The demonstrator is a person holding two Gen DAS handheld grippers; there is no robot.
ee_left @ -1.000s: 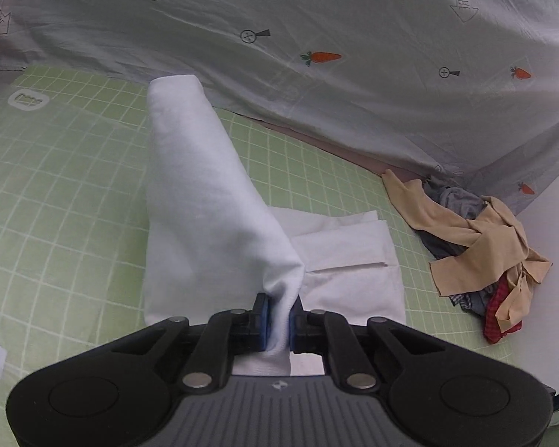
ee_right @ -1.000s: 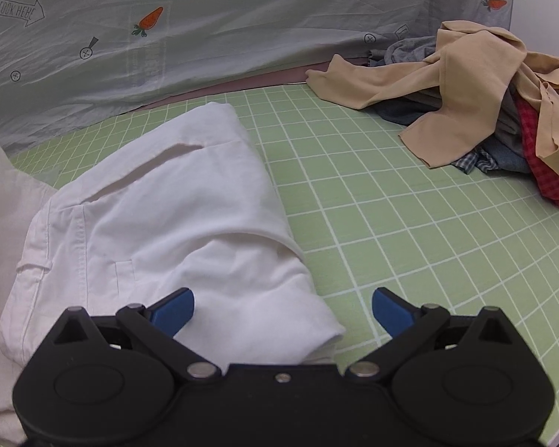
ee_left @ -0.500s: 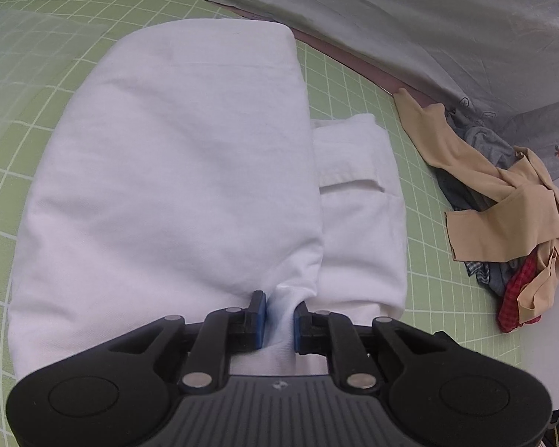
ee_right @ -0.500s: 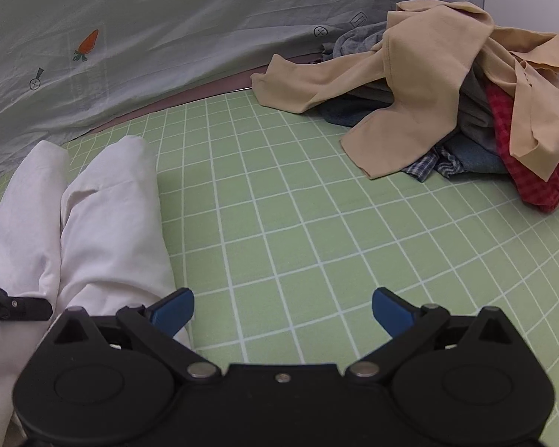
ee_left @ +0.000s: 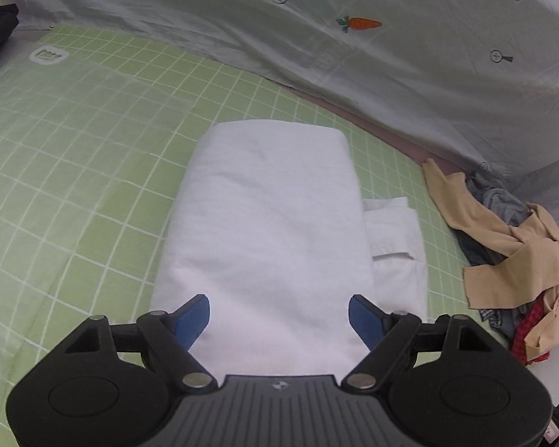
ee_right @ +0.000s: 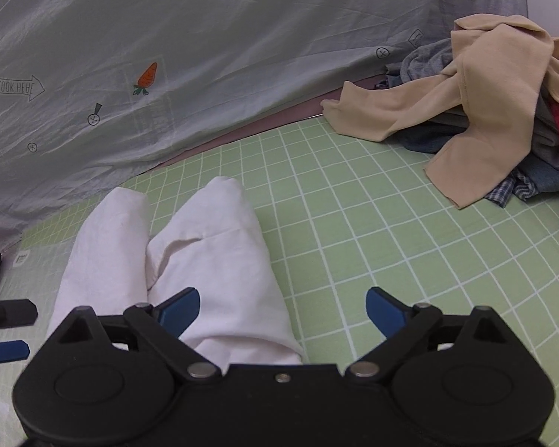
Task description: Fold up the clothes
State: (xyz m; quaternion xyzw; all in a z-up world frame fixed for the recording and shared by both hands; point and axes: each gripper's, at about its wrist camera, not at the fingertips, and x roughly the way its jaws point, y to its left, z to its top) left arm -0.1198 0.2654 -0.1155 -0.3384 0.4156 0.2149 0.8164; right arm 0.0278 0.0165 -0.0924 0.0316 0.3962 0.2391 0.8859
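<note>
Two wrist cameras look down over a green mat (ee_left: 93,156) printed with a white grid.

In the left wrist view, the left gripper (ee_left: 279,316) is released: its blue pads (ee_left: 192,316) stand wide apart, and its jaws have just been opening. Between them, not pinched, lies the near end of a folded white garment (ee_left: 268,223). The garment rests flat on the mat as a thick rectangle running away from the camera, its far end a rounded fold. A lower layer of the same white cloth pokes out along its right side. Only this view shows the white logo patch (ee_left: 49,55) at the mat's far left corner.

In the right wrist view, the right gripper (ee_right: 283,309) is also released, and its jaws have just been closing a little. Its left pad sits over the garment's (ee_right: 205,260) near right edge; its right pad is over bare mat. Nothing is gripped. From this side the garment appears as two rounded lobes side by side, a shape the other view does not reveal. At the far left edge, part of the left gripper (ee_right: 3,329) shows.

Both views show a pile of unfolded clothes (ee_right: 495,111) at the far right, topped by a tan piece, well apart from the garment. A grey sheet (ee_right: 205,56) printed with carrots hangs behind the mat; this view alone shows its "LOOK HERE" arrow.
</note>
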